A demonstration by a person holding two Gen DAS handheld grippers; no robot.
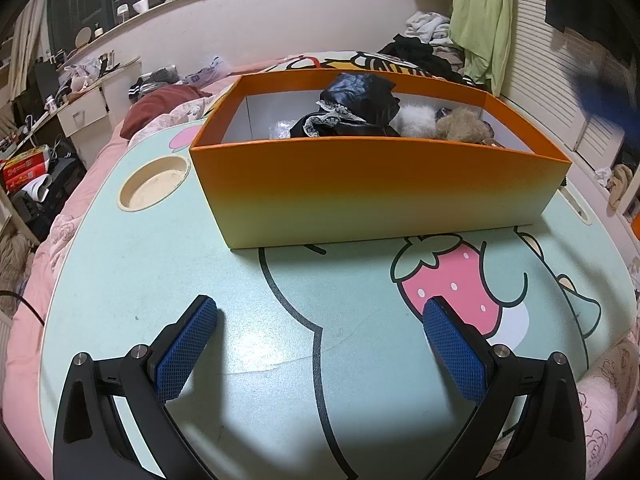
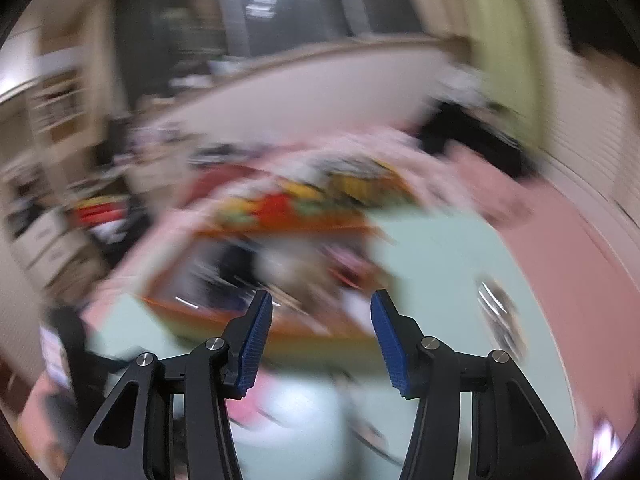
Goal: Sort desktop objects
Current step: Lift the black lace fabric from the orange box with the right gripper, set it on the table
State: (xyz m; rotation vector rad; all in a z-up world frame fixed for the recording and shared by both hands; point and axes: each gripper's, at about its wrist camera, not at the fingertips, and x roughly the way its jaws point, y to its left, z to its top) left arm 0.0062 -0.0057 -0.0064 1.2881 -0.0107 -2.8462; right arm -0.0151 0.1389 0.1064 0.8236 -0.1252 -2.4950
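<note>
An orange box [image 1: 372,184] stands on the mint-green lap table [image 1: 132,280]. It holds a black lacy cloth [image 1: 356,108], a white fluffy item [image 1: 416,120] and a brown fluffy item [image 1: 460,126]. My left gripper [image 1: 320,306] is open wide over bare tabletop in front of the box, nothing between its blue pads [image 1: 184,356]. The right wrist view is heavily blurred. There my right gripper [image 2: 322,298] is partly open and empty, above the table, pointing at the orange box [image 2: 280,328]. A shiny dark object [image 2: 498,316] lies on the table to its right.
A round cup recess [image 1: 156,180] sits in the table left of the box. A strawberry print [image 1: 452,284] marks the tabletop. The table rests on a pink bed [image 1: 24,340] with clothes piled behind. A blue blur [image 1: 600,92] hangs at upper right.
</note>
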